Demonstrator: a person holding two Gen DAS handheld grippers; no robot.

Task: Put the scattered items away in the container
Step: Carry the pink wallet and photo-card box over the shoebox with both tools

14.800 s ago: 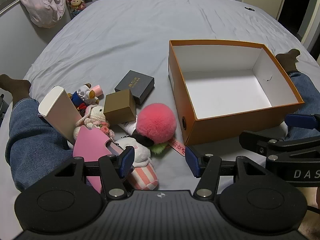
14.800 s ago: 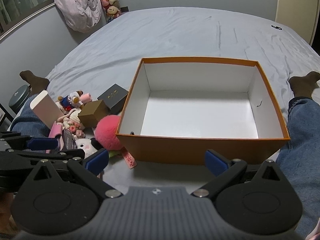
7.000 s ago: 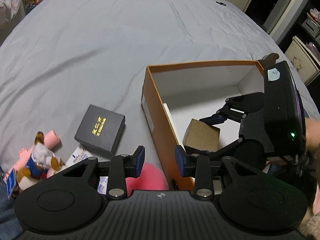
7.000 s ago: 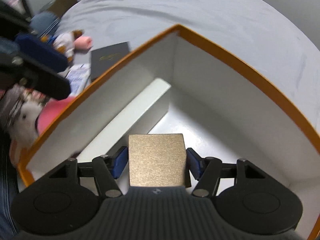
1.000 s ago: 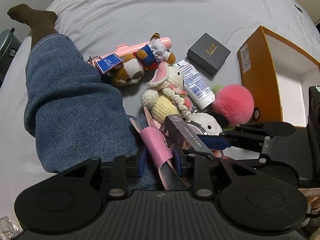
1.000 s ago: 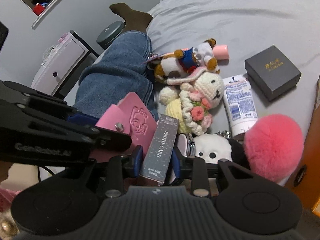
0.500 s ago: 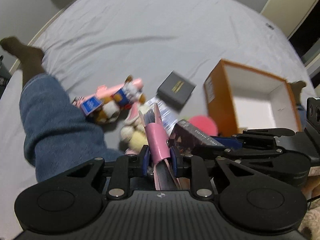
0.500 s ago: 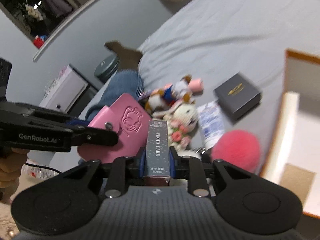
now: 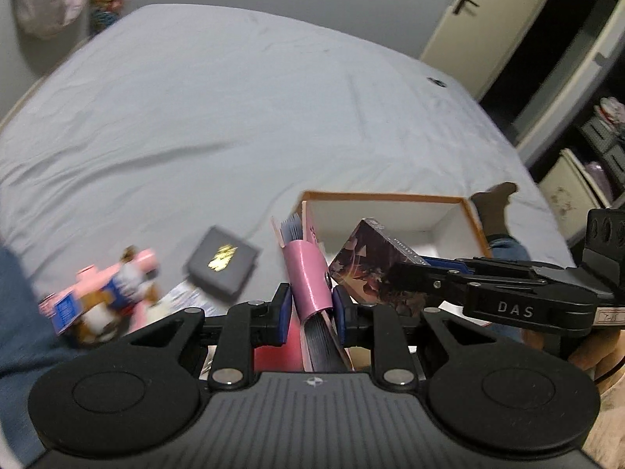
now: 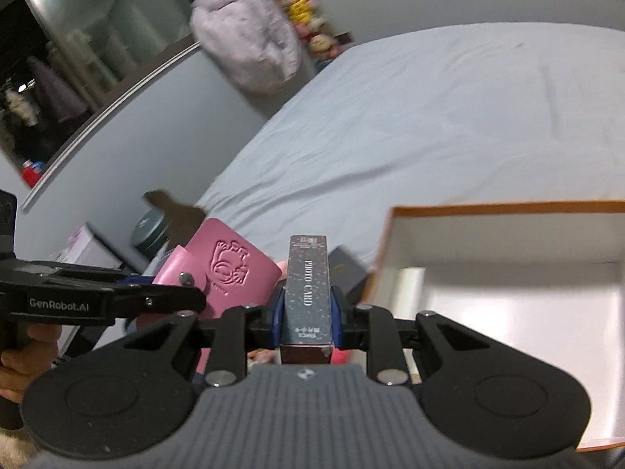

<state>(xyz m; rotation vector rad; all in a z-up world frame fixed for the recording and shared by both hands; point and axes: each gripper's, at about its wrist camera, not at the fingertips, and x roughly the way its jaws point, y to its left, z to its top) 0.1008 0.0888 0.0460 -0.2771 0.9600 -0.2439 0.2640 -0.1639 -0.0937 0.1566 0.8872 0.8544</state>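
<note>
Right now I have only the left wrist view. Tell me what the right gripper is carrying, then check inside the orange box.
Observer: The right gripper is shut on a dark card box; its narrow edge reads PHOTO CARD.
Operator: Now the orange box.
Observer: A long white box lies along the left wall of the orange box; the floor that shows beside it is bare.
Operator: Describe my wallet's cover.
Observer: The pink wallet in the left gripper has a cartoon embossed on its cover.

Grey bed (image 9: pixel 273 97), orange box (image 9: pixel 390 197), dark gift box (image 9: pixel 222 264), plush toys (image 9: pixel 105 297)
</note>
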